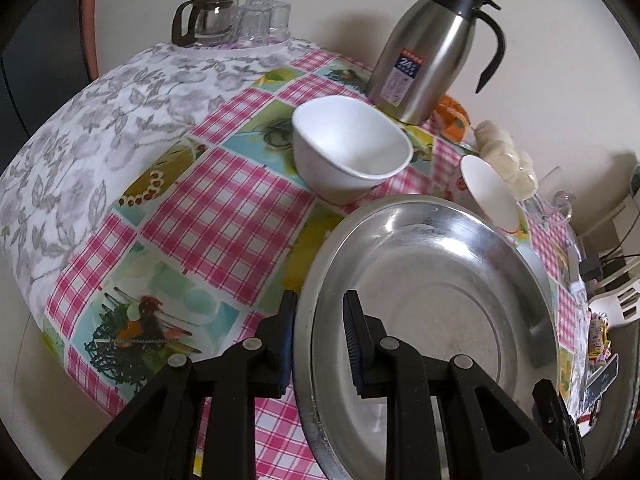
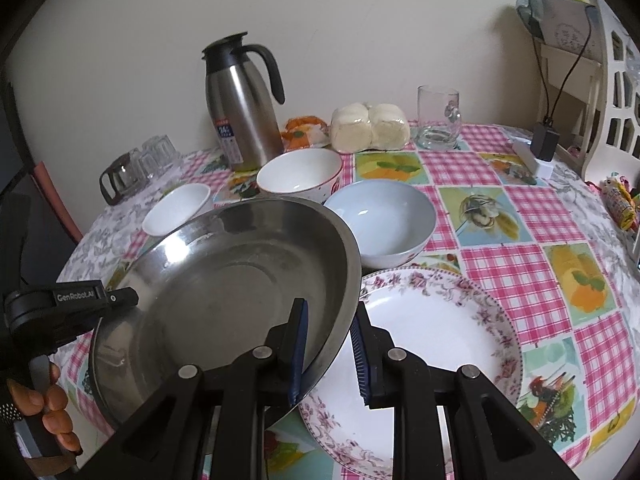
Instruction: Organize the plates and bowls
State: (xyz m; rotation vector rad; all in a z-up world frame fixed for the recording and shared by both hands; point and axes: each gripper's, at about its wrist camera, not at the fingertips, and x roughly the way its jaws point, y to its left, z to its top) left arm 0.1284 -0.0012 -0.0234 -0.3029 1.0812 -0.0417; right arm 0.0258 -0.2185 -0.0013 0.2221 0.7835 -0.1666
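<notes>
A steel plate is held tilted above the table between both grippers. My left gripper straddles its left rim, one finger on each side. My right gripper straddles its right rim the same way. The plate overlaps a floral white plate lying on the cloth. A small white bowl, a white bowl with a red rim and a pale blue bowl stand behind.
A steel thermos jug, a bag of buns, a glass mug, a glass pot with upturned glasses and a charger stand along the far side. A white chair is at right.
</notes>
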